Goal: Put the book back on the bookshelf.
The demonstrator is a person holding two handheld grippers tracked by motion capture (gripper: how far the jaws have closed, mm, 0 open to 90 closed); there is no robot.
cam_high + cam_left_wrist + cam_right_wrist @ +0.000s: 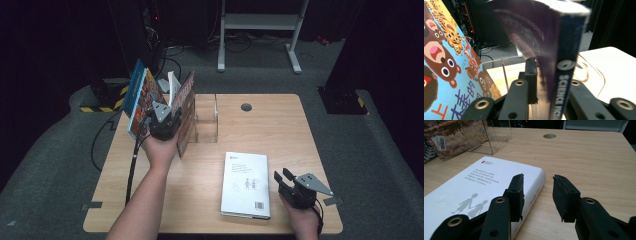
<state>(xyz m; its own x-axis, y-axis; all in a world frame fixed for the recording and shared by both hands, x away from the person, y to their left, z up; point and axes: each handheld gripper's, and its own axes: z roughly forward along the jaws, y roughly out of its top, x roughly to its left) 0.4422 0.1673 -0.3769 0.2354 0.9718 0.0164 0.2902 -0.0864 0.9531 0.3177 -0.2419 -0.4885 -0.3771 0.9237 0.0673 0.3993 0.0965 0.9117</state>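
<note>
My left gripper (174, 120) is shut on a dark book (186, 112) and holds it upright over the table's far left part. In the left gripper view the jaws clamp the book (566, 62) near its spine, which reads "SCIENCE FICTION". A colourful picture book (142, 100) with cartoon animals (444, 62) stands tilted just to its left. A white book (246, 184) lies flat near the front edge. My right gripper (286, 179) rests open at that book's right side; its left jaw hangs over the white book's (474, 190) edge and nothing is between the jaws (537, 192).
A clear acrylic book stand (207, 120) sits on the wooden table (270, 130) right of the held book, also seen as the clear stand (494, 137). A round cable hole (246, 106) lies at the far middle. Cables and a white frame stand beyond the table.
</note>
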